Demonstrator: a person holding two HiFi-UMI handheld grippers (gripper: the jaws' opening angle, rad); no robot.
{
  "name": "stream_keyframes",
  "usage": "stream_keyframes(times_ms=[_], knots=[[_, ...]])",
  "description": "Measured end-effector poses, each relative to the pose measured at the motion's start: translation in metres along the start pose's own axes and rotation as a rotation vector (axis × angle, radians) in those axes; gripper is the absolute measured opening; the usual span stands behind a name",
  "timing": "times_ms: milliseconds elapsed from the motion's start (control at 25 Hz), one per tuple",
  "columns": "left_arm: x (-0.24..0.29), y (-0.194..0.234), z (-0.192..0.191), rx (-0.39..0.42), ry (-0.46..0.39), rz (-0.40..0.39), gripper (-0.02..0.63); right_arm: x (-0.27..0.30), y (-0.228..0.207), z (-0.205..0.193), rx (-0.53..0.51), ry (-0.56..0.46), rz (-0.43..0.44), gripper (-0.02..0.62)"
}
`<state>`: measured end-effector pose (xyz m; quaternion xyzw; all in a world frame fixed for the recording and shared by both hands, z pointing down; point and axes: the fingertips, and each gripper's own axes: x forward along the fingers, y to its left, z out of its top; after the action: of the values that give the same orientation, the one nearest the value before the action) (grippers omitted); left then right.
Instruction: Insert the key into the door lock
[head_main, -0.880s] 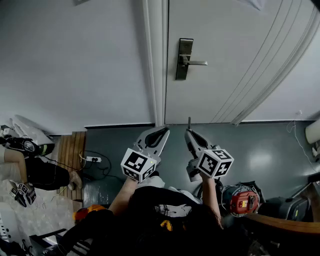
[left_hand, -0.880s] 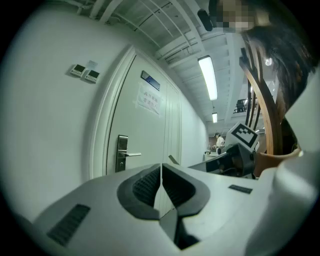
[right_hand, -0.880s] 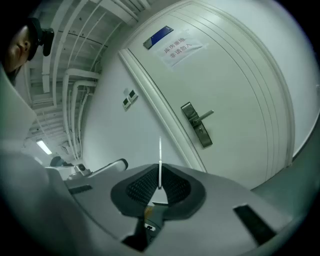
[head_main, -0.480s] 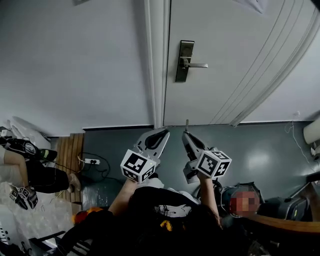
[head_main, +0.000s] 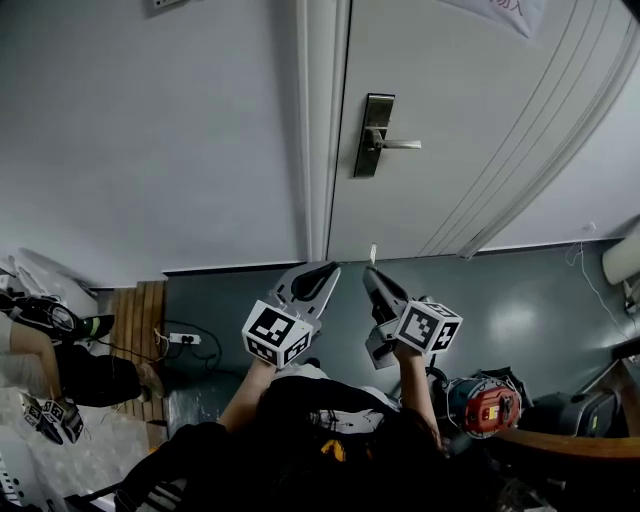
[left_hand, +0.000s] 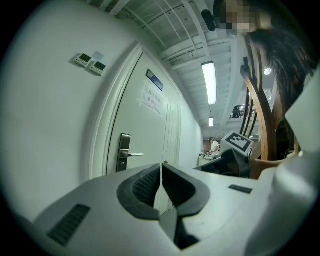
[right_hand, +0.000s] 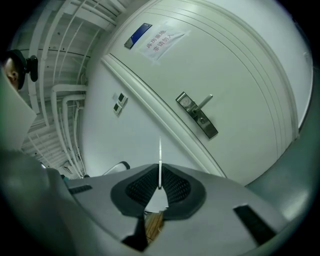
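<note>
A pale wall (head_main: 150, 130) and a shut white door (head_main: 470, 130) fill the head view above a grey floor (head_main: 520, 290), where the person stands facing the door lock (head_main: 374, 135) with its lever handle (head_main: 398, 144). Over the last second the lock plate has slid a little lower in this view and the gap to the raised tools has narrowed slightly. That reads as the approach under way, not yet the insertion. The right gripper (head_main: 371, 272) holds the key (head_main: 372, 253) blade-up, its tip pointing at the door but well short of the plate and below it. The left gripper (head_main: 328, 268) rides beside it, idle. In the left gripper view the jaws meet flat with nothing between them, and the lock (left_hand: 123, 151) stands ahead and to the left, far off. In the right gripper view the jaws are clamped on the key (right_hand: 160, 152), seen edge-on as a thin bright sliver rising from the pads (right_hand: 172, 186), while the lock (right_hand: 197, 115) sits up and to the right of the blade's line, tilted in the frame. The keyhole itself is too small to make out, so the key will likely need to climb, swing right and square up before it can enter.
</note>
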<state>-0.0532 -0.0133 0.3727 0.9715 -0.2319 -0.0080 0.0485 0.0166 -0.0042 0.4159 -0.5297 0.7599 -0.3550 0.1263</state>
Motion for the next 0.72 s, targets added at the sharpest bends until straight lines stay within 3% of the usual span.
stream_keyframes(times_ms=[360, 720], knots=[[0.007, 0.045, -0.002, -0.004, 0.009, -0.067, 0.015, 0.048, -0.003, 0.002, 0.045, -0.023, -0.03, 0.021], [0.024, 0.066, -0.017, -0.073, 0.022, -0.095, 0.015, 0.065, -0.022, 0.006, 0.078, -0.012, -0.08, 0.021]])
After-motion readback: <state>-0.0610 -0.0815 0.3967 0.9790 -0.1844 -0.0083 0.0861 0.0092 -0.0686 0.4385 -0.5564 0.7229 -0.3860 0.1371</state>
